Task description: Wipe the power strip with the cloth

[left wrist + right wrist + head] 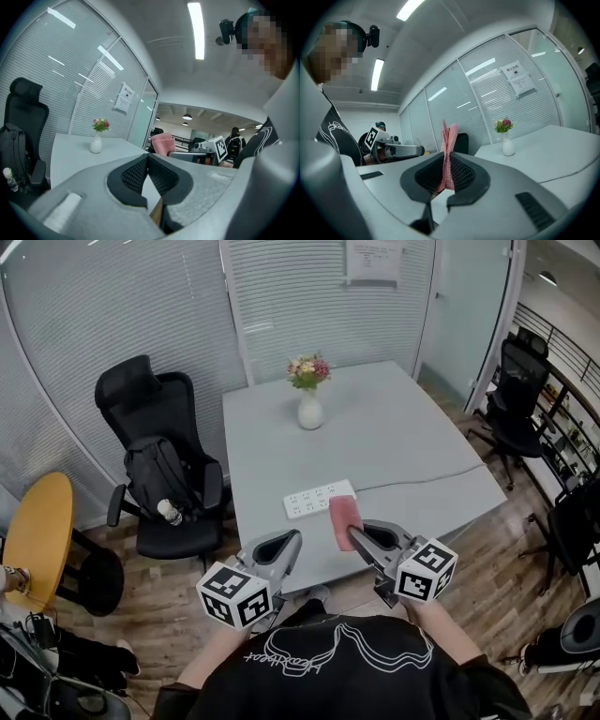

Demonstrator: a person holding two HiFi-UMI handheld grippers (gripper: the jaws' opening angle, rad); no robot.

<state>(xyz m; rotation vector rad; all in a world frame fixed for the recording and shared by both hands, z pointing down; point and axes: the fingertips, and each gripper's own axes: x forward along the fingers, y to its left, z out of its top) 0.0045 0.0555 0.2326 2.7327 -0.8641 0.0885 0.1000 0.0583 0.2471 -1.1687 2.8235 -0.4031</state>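
A white power strip (319, 499) lies on the grey table (403, 437) near its front edge. Its cable (431, 477) runs off to the right. My right gripper (362, 534) is shut on a folded pink cloth (344, 520), which sticks up from between the jaws (448, 140) just in front of the strip's right end. My left gripper (288, 542) hovers at the table's front edge, left of the cloth and short of the strip; its jaws are shut with nothing between them (148, 159). The left gripper view also catches the cloth (163, 143).
A white vase with flowers (309, 401) stands mid-table behind the strip. A black office chair (159, 465) with a backpack and bottle sits left of the table, beside a yellow round table (37, 531). More black chairs (520, 390) stand at the right.
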